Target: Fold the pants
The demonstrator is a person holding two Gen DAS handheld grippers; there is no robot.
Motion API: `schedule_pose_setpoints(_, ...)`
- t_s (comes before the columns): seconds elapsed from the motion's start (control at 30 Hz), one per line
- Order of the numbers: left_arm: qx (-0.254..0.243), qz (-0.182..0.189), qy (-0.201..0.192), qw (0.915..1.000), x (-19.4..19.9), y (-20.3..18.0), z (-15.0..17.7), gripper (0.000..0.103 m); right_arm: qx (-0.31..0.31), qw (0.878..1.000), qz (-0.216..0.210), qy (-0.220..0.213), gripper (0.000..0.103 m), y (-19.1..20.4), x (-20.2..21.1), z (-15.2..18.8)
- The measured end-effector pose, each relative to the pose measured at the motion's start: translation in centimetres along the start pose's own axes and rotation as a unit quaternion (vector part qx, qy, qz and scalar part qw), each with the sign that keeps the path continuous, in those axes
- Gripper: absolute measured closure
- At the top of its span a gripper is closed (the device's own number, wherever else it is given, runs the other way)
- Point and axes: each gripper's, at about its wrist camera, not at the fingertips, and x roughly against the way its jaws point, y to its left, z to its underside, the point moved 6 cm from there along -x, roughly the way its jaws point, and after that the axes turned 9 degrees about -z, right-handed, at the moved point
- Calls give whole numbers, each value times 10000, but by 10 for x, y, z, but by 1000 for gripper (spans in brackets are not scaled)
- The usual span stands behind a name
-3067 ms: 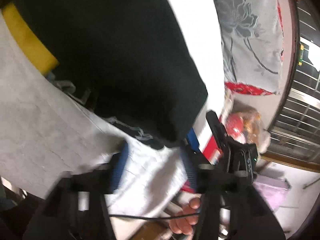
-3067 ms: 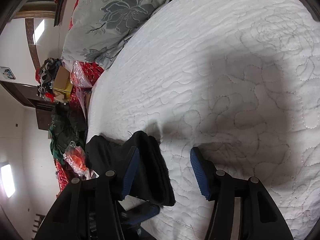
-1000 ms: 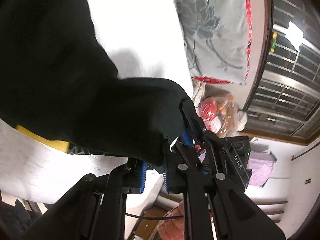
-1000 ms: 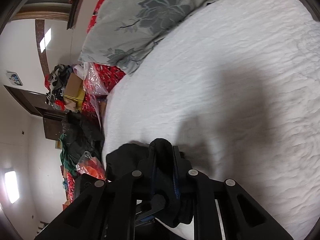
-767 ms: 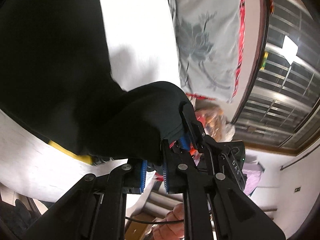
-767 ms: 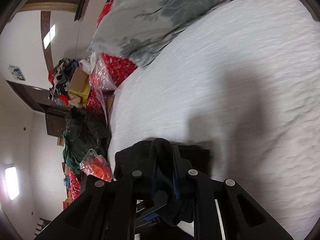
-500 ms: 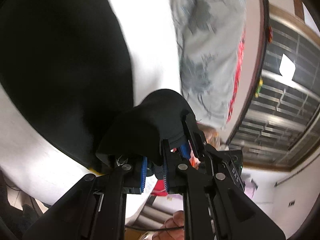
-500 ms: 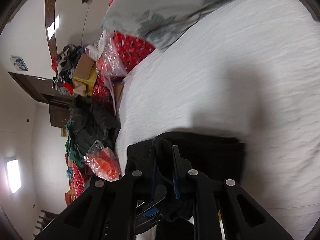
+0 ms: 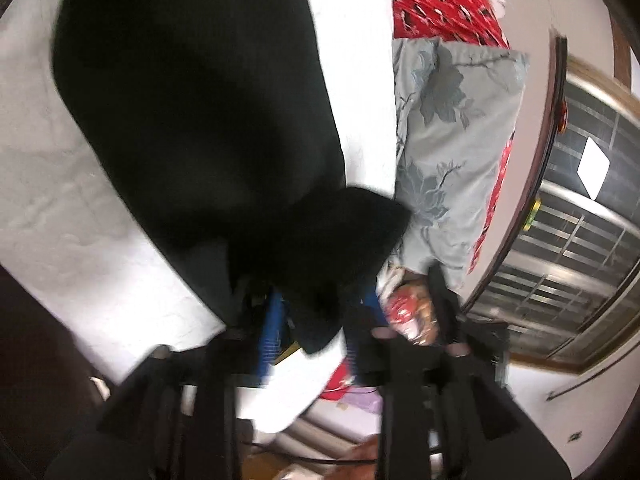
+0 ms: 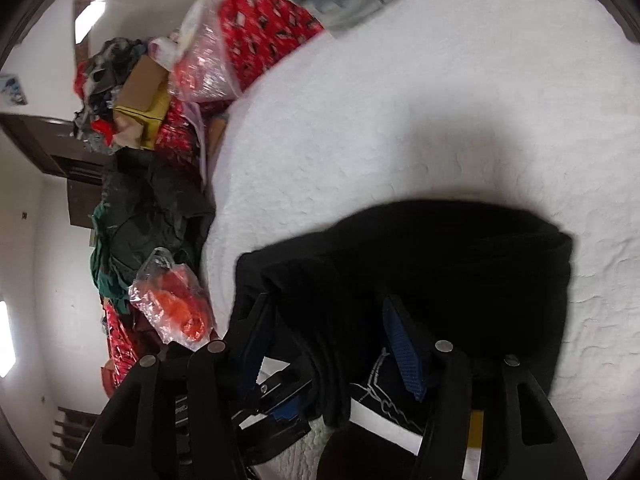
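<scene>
Looking along my left gripper [image 9: 318, 316], I see its jaws parted w/ a bunched corner of the black pants [image 9: 208, 112] between the blue pads, cloth loose, not pinched. Pants lie flat across the white bedspread [image 9: 60, 220]. Only this view shows 1 grey flowered pillow [image 9: 452, 140] and a barred window [image 9: 580, 232]. My right gripper [image 10: 332, 340] is also spread wide, pants [image 10: 440, 264] folded double under it on the bedspread [image 10: 400, 120]. Only this view shows 2 clear plastic bags beside the bed: upper bag [image 10: 204, 64] holds red stuff, lower bag [image 10: 172, 300] holds sth orange.
</scene>
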Motion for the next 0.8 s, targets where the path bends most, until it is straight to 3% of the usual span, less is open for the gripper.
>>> schedule_pose_setpoints(0.07,-169,-172,-252,9994,16,4,-1,44,-89,9995,-214,-202,38,5,23,2)
schedule_pose_setpoints(0.1,-240,-213,-313,9990,20,5,-3,41,-158,9984,-431,-328,32,6,38,8)
schedule_pose_setpoints(0.23,-472,-110,-168,9987,31,4,-3,40,-695,9907,-1023,-569,23,-10,74,37)
schedule_pose_setpoints(0.37,-1105,-913,-381,9889,33,7,-4,40,-1599,9758,-1400,-526,20,-46,69,77)
schedule_pose_setpoints(0.43,-1245,-1109,-368,9853,31,10,-3,40,-2141,9630,-1553,-522,20,-67,56,92)
schedule_pose_setpoints(0.63,-1296,-1378,-632,9799,36,9,-15,40,-2929,9296,-1967,-1065,20,-97,34,96)
schedule_pose_setpoints(0.8,-1437,-1630,-635,9740,25,-1,-29,40,-3227,9110,-2094,-1489,20,-104,27,90)
